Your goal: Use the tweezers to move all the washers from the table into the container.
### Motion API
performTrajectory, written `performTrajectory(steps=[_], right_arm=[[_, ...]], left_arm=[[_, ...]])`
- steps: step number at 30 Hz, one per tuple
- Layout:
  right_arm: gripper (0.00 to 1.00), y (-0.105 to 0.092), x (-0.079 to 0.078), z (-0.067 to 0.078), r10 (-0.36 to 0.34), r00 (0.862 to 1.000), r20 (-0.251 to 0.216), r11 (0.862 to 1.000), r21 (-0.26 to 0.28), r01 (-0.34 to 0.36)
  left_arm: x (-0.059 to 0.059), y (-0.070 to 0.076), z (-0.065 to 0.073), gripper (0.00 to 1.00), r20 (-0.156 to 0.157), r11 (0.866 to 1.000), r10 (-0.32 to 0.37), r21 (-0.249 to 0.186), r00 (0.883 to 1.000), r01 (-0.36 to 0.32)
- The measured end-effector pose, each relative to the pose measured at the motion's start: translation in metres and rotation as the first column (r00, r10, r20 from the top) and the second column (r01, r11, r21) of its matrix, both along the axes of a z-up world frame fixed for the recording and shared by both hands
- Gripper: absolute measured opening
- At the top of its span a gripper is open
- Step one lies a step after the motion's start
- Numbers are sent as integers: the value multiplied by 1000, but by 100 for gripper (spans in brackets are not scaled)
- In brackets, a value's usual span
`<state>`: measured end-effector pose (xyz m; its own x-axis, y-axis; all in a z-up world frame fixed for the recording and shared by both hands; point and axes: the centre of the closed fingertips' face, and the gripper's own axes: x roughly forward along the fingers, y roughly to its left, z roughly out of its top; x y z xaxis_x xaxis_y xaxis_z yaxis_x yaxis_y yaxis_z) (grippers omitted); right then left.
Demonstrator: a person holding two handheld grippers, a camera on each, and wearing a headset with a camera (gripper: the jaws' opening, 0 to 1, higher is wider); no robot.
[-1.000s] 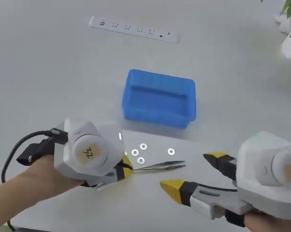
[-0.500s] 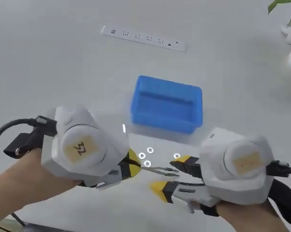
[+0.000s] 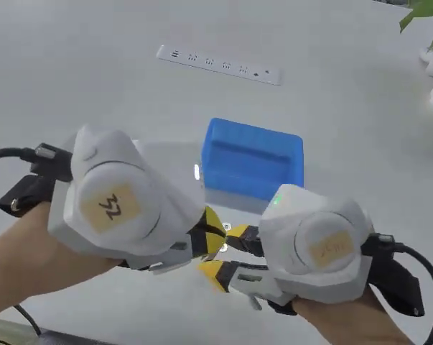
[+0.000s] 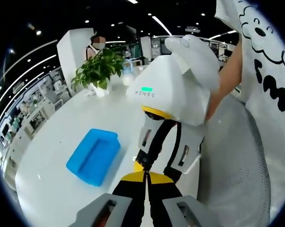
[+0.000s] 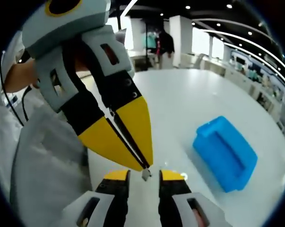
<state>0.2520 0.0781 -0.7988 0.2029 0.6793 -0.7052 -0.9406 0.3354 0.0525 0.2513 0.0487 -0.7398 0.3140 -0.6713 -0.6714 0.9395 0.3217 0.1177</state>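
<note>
The left tool (image 4: 146, 178) pinches the thin, springy, probably slippery tweezers (image 5: 145, 174), best gripped mid-arm; the right tool (image 5: 144, 177) stands part-open around their tip.

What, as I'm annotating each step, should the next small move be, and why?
Probably close the right gripper on the tweezers. The left gripper is shut on them, and their free end pokes between the right gripper's open jaws, ready for a handover.
</note>
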Motion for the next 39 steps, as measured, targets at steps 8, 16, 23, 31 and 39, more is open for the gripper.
performTrajectory(steps=[8, 16, 23, 31, 39], right_arm=[[6, 7, 4, -8, 61, 998, 32, 998, -24, -60], [5, 8, 6, -13, 104, 993, 58, 994, -48, -101], [3, 9, 11, -11, 77, 996, 52, 997, -28, -75], [1, 11, 20, -11, 23, 1000, 2, 1000, 12, -23], [1, 16, 53, 12, -155, 982, -112, 972, 163, 172]], left_arm=[[-4, -1, 1, 0, 1, 999, -32, -3, 999, 32], [-2, 2, -2, 0, 40, 1000, -15, -3, 999, 15], [10, 24, 1, 4, 34, 951, 293, -119, 956, -287], [9, 105, 21, 20, 40, 719, 672, -275, 740, -638], [-12, 172, -5, 64, 107, 500, 866, -206, 488, -841]])
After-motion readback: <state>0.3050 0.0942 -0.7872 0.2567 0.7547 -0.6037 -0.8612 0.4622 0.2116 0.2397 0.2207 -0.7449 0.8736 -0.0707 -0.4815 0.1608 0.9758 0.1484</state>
